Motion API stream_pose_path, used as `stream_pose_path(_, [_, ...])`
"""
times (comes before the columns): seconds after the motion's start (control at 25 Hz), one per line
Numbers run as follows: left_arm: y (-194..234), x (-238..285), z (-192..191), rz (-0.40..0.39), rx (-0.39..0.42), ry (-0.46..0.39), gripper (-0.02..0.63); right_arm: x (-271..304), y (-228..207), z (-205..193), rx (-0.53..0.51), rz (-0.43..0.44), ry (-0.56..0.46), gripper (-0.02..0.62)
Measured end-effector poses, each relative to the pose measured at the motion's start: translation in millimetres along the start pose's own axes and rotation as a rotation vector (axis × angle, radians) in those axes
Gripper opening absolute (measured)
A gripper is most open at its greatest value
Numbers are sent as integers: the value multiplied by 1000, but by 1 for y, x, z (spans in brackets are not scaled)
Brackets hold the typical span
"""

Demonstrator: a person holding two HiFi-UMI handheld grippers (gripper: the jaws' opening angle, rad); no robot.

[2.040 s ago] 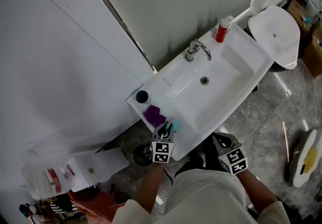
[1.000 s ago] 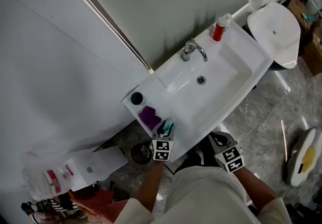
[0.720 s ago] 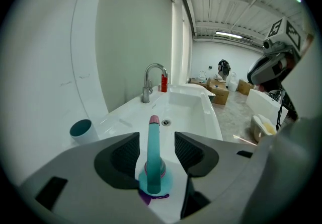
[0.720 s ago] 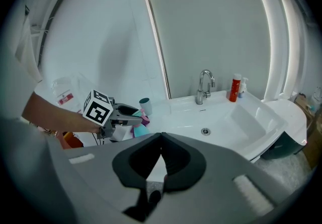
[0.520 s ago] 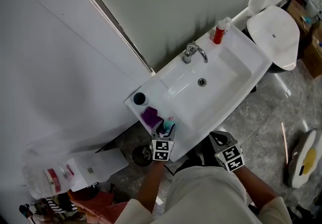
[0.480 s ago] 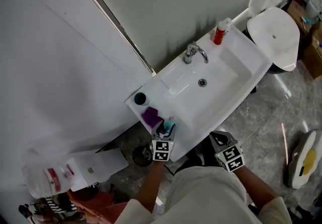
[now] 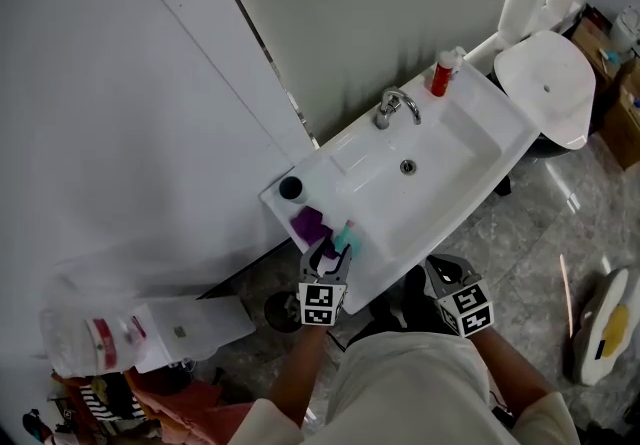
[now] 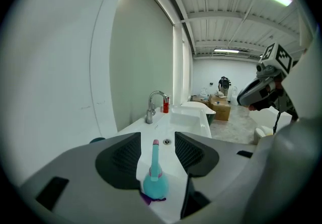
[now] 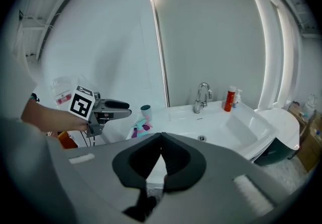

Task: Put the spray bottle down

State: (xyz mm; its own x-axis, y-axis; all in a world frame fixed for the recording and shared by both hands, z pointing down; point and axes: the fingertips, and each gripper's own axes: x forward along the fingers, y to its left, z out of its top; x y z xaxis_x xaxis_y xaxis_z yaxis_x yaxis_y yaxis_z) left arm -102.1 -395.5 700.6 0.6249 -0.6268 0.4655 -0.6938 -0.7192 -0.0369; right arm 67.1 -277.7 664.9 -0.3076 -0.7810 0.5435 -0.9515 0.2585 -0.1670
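Left gripper view alone: spray bottle point(image 8: 155, 186) between left gripper's point(image 8: 157, 141) parted jaws

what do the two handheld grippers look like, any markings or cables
Both have grey bodies with dark jaw pads. The left gripper and right gripper each carry a white cube printed with black square markers. Thin black cables hang beneath them. The person wears a pale cream top.

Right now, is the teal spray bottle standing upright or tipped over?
Upright: the spray bottle stands on its round base on the sink edge, neck pointing straight up, between the left gripper's open jaws, untouched.
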Motion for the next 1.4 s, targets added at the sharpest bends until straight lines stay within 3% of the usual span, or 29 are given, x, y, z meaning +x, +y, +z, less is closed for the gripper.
stream_pose_path(0.32, [-5,-49,16,82,-33,-75,120,-20,2,7,-42,17,-40,11])
stream_pose_path(0.44, [-6,-65,14,151,-50,-65,55,-25,4,18,-58,47,-63,11])
stream_pose_path(0.56, [-16,-82,14,201,-76,-54,30,-30,4,18,-85,92,-66,11])
stream_pose_path(0.88, [-75,-138,23,303,-150,-56,13,-74,6,16,-136,226,-83,11])
stream_pose_path(1.0, [-110,-161,25,304,-201,-69,8,-93,3,10,-125,268,-95,11])
stream_pose_path(1.16, [-152,-192,27,302,-203,-76,6,-110,4,-2,-127,328,-94,11])
stream_pose_path(1.4, [-187,-250,10,402,-252,-68,6,-129,24,-29,-151,415,-84,11])
